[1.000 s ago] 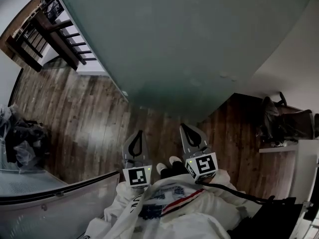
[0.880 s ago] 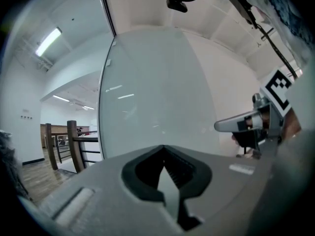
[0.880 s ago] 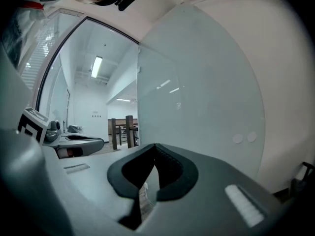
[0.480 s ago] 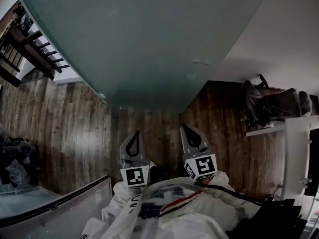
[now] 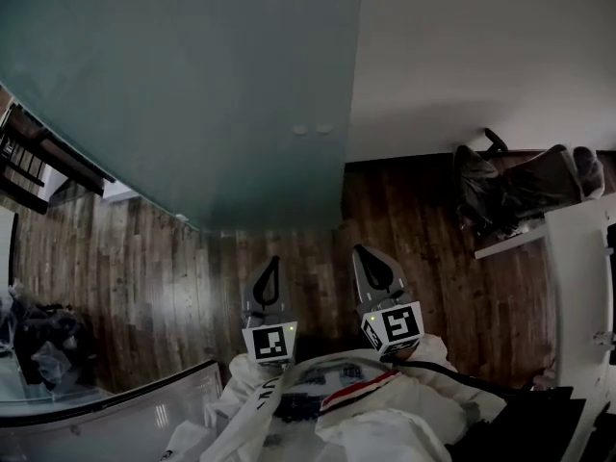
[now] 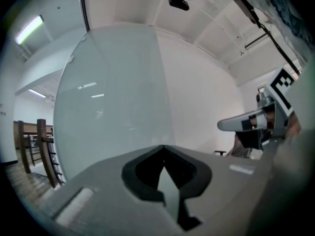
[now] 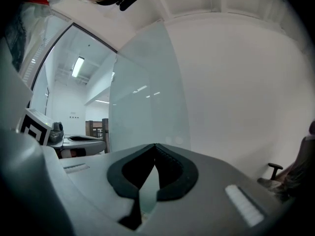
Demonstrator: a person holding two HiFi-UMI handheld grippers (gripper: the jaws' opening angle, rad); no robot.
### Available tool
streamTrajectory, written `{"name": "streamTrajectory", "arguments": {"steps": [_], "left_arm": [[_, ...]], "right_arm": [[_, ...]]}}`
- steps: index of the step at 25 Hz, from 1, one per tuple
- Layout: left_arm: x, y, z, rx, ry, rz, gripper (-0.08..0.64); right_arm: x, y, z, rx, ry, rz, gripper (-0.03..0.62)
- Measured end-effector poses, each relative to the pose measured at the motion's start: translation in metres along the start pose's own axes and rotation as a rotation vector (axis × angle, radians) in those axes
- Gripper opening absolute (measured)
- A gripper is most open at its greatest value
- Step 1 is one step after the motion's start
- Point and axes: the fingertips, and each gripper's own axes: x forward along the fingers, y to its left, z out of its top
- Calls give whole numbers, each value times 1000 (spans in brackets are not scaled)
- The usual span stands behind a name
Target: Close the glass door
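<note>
Frosted glass fills the upper left of the head view. The glass door (image 5: 192,94) stands upright ahead of me, its long axis vertical and its broad face toward me. Its free edge runs down beside the white wall (image 5: 481,56) on the right. Below, over the wooden floor (image 5: 289,248), my left gripper (image 5: 271,268) and right gripper (image 5: 367,258) sit side by side. Both are pinched closed and empty, noses aimed at the pane, with floor showing between. I judge closed tips suit pushing a sheet that offers nothing to pinch.

In the left gripper view the jaws meet tip to tip, with the door rising behind them and the right gripper off to the side.

In the right gripper view the jaws are together too, aimed near the door's edge, where glass gives way to wall.
</note>
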Motion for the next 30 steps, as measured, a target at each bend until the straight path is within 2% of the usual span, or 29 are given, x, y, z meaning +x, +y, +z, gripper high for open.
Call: {"name": "streamTrajectory", "arguments": {"steps": [8,13,17,22,26,30], "left_arm": [[44,-106,20,44,11,-16,2],[66,-150,27,60,13,-37,2],[87,-187,27,69,32,-63,2],[120,-220,21,121,51,-133,2],[168,-238,12,113,63,-174,2],[236,-262,14,77,48,-201,2]], "right_arm": [[-43,-110,1,31,-18,-30,8],[-76,-167,0,41,-32,-91,7],[-94,-216,-13,89,-11,-150,8],[-94,-260,-21,89,-9,-204,8],[-81,-301,-29,102,10,-247,8],[-63,-363,-24,101,5,-314,8]]}}
